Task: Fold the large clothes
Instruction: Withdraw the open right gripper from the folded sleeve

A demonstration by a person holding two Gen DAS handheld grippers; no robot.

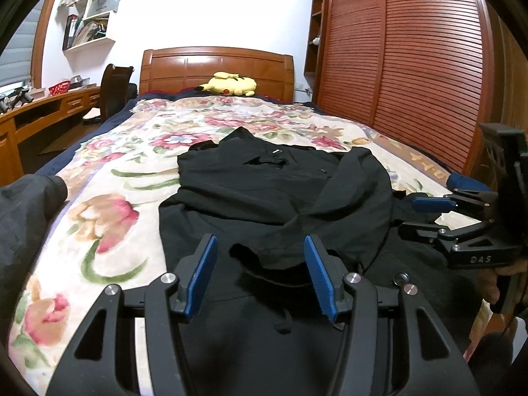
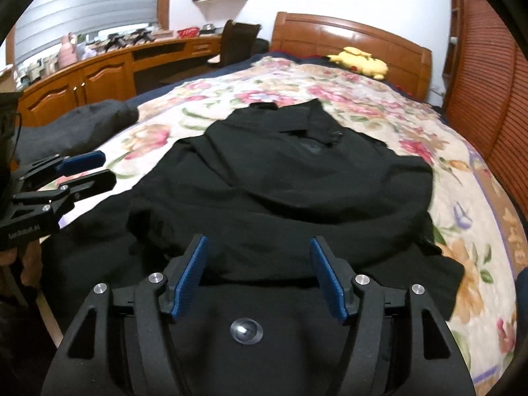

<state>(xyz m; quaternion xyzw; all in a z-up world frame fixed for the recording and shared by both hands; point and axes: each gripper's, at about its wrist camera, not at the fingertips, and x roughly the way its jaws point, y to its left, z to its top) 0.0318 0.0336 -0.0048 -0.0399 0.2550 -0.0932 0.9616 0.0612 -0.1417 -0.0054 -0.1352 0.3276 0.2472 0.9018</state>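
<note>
Covering the bed (image 1: 109,198) — a floral blanket (image 2: 379,99) (wooden wardrobe (image 1: 412,66) beside).

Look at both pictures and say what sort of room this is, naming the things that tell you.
Most likely a home bedroom: a bed with a wooden headboard, a slatted wardrobe, and a built-in desk by the window.

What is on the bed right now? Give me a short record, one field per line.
garment: black shirt, spread on the bed, sleeves folded inward
surface: floral bedspread
left gripper: open, over the shirt's near end, holding nothing
right gripper: open, over the shirt's near end, holding nothing
other items: yellow plush toy by the headboard; dark cloth on the bed's left edge
</note>
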